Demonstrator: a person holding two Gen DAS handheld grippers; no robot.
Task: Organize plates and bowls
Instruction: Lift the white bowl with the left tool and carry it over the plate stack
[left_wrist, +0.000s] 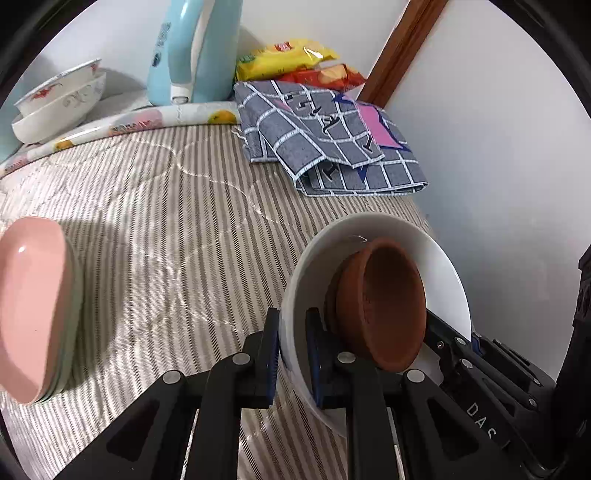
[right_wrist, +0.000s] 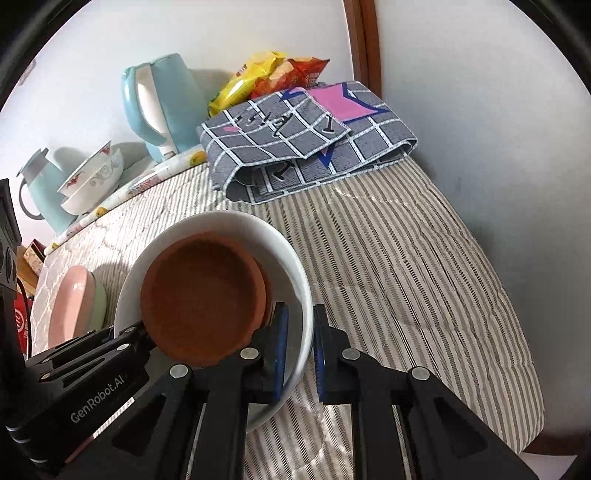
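White ceramic is showing between both sets of jaws: the left gripper (left_wrist: 291, 354) and right gripper (right_wrist: 300, 350) are each clamping nearly closed on opposite rims of the white bowl (left_wrist: 447, 266), which is tilting above the striped cloth (left_wrist: 166, 229). Terracotta bowls (left_wrist: 384, 302) are nesting inside, their lower edges hiding behind gripper fingers. Pink plates (left_wrist: 33, 306) are being cropped by the frame edge.

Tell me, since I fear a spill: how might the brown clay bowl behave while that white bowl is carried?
The brown clay bowl sits loose and tilted inside the white bowl, so it may slide. Looks like unglazed clay: probably brittle, fairly heavy.
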